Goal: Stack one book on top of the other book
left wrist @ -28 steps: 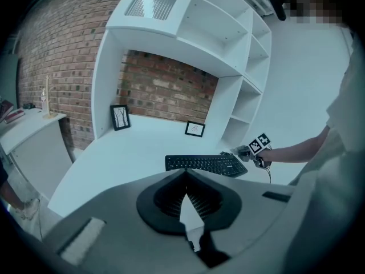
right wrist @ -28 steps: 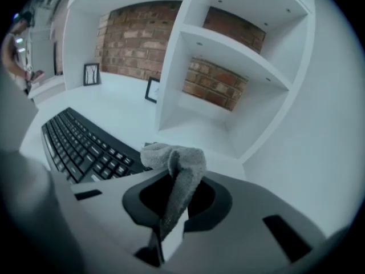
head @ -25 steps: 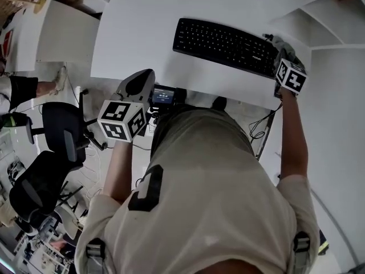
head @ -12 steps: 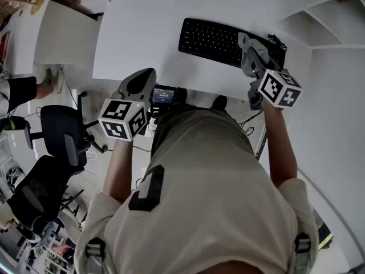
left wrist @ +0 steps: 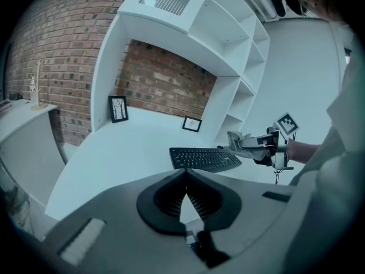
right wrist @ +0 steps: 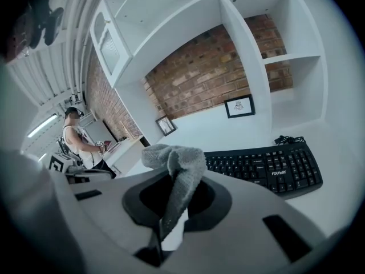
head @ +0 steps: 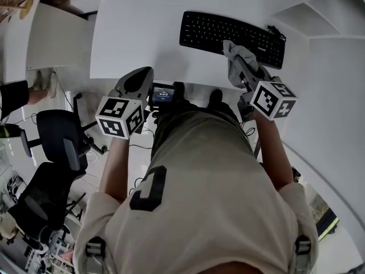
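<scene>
- The left hand-held gripper [head: 145,74] hangs at the near edge of the white desk [head: 142,21], to the person's left, and points out over the desk top.
- In the left gripper view, this hand-held gripper [left wrist: 185,178] has its two jaws pressed together at the tips. Nothing sits between them.
- The right hand-held gripper [head: 242,70] is held above the near edge of the desk, close to the front of a black keyboard [head: 228,32].
- In the right gripper view, the right hand-held gripper [right wrist: 165,221] is clamped on a grey cloth [right wrist: 179,161]. The cloth is pinched low between the jaws, and its loose end rises and folds over above them.
- From the head view, the grey cloth [head: 235,53] bunches over the tip of the right hand-held gripper, just beside the keyboard.
- Each hand-held gripper carries a white cube with black square markers, one on the left [head: 120,117] and one on the right [head: 272,100].
- The keyboard [right wrist: 268,167] lies flat on the desk, towards the right side.
- Two small framed pictures [left wrist: 118,108] [left wrist: 192,124] stand at the back of the desk against a brick wall [left wrist: 165,81].
- White shelves [right wrist: 291,39] rise above and beside the desk.
- A black office chair [head: 57,136] stands on the floor to the left.
- Another person [right wrist: 80,141] stands far off in the room.
- None of the views shows where the books are.
</scene>
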`<control>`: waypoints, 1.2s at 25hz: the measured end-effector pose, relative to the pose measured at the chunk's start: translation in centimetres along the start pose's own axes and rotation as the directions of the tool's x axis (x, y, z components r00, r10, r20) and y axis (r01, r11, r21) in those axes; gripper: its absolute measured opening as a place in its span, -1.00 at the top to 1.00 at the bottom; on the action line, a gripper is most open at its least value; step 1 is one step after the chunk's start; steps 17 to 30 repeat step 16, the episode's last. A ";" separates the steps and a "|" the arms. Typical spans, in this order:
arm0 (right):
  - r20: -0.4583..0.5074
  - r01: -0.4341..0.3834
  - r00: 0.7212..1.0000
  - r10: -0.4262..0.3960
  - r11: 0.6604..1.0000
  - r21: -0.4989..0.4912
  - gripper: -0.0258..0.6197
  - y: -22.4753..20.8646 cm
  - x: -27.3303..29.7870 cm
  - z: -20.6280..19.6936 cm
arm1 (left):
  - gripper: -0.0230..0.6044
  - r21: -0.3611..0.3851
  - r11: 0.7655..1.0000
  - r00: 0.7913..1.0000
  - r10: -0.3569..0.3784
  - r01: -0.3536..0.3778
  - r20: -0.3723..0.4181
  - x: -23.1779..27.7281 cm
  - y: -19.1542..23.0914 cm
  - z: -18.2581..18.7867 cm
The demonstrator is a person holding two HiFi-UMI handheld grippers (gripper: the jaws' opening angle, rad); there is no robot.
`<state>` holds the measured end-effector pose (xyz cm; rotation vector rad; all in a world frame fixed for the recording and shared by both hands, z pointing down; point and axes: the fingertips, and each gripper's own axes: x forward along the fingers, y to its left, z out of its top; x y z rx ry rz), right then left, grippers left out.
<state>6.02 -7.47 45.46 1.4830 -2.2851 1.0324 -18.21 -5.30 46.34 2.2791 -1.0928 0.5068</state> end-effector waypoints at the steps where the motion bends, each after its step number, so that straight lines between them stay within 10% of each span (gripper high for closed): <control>1: 0.001 -0.013 1.000 0.013 1.000 0.004 0.85 0.1 -0.2 -0.2 | 0.92 0.002 1.000 1.000 0.002 -0.002 0.005 0.1 -0.3 0.1; 16: 0.088 -0.200 0.978 0.190 0.973 0.119 0.85 -3.3 -8.9 -1.6 | 0.92 0.086 0.996 0.997 -0.022 0.016 0.071 0.5 -13.3 0.5; 30: 0.088 -0.200 0.978 0.190 0.973 0.119 0.85 -3.3 -8.9 -1.6 | 0.92 0.086 0.996 0.997 -0.022 0.016 0.071 0.5 -13.3 0.5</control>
